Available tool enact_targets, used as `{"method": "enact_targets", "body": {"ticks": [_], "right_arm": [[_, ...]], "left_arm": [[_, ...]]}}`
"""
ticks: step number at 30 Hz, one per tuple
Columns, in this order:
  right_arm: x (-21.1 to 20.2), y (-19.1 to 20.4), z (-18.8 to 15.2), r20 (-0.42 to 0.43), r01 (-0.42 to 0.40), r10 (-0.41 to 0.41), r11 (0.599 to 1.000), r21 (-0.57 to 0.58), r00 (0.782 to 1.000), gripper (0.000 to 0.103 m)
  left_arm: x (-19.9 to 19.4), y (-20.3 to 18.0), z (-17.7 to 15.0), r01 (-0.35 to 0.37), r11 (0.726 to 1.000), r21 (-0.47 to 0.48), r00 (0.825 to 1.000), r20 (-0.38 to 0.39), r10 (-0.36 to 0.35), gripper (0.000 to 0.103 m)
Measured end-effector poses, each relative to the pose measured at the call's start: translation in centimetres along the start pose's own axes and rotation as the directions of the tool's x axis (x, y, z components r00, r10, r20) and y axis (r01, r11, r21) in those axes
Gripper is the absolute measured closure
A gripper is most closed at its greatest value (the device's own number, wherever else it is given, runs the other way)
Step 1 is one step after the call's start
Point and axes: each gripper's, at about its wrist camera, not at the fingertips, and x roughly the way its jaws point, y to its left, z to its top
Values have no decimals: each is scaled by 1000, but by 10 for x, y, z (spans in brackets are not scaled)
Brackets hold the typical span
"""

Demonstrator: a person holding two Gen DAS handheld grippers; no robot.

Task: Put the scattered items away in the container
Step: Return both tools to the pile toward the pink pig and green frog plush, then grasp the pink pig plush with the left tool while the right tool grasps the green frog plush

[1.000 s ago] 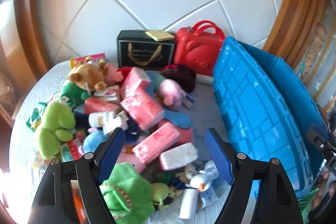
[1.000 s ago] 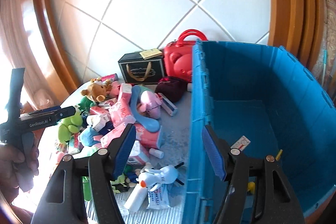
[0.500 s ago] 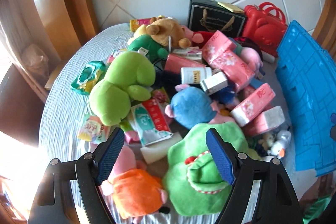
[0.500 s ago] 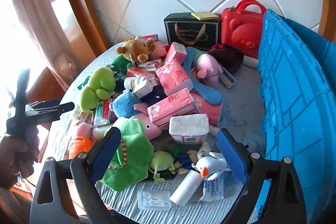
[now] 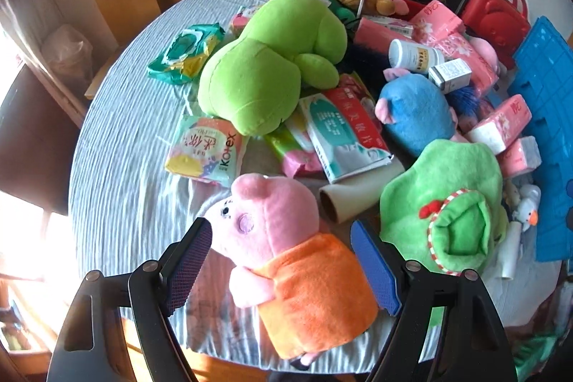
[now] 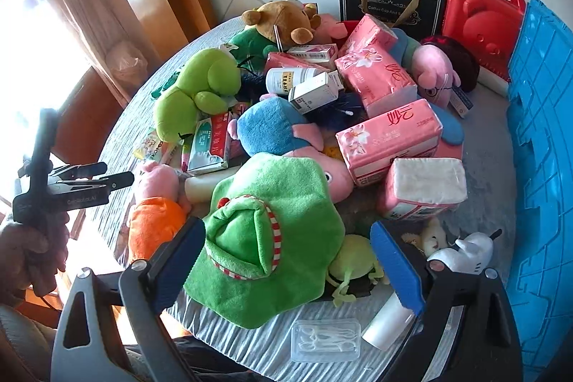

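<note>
The left gripper (image 5: pixel 281 269) has its fingers (image 5: pixel 188 260) spread wide apart. The pink pig plush in an orange top (image 5: pixel 286 256) lies between them on the cloth-covered surface (image 5: pixel 121 167), its head just past the fingertips and its orange body filling the gap; contact with either pad cannot be confirmed.

The right gripper (image 6: pixel 286 264) also has its fingers (image 6: pixel 397 267) wide apart, holding nothing. The green frog-shaped plush (image 6: pixel 268 231) lies between and just beyond them. A small yellow-green plush (image 6: pixel 352 269) sits just inside the right-hand finger, and a clear plastic box (image 6: pixel 326 339) lies on the surface below the gap.

The blue container (image 6: pixel 540 149) stands to the right of both grippers, beside the pile. The pink tissue packs (image 6: pixel 388 142) lie ahead of the right fingers, well beyond the frog plush.
</note>
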Motion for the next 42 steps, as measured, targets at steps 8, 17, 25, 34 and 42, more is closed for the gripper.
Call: {"method": "enact_targets", "body": {"ticks": [8,17,25,34,42], "right_arm": [[8,21,4,-17,24,-25,1000,-16,1000,9],[10,22,-2,-48,63,-63,998,-16,997,9],[21,20,-4,-60,72,-72,997,-13,996,9],[58,22,-9,-106,69,-71,997,-26,992,9],[97,44,-6,-129,90,-107,987,-130,986,9]], "left_arm": [[52,9,-12,65,995,-72,991,-111,-73,23],[90,1,-4,-11,994,-113,992,-129,-4,5],[105,3,-1,-103,988,-119,980,-181,81,10],[83,6,-10,-55,992,-117,988,-151,37,35],[59,14,-11,-48,992,-117,994,-106,36,41]]}}
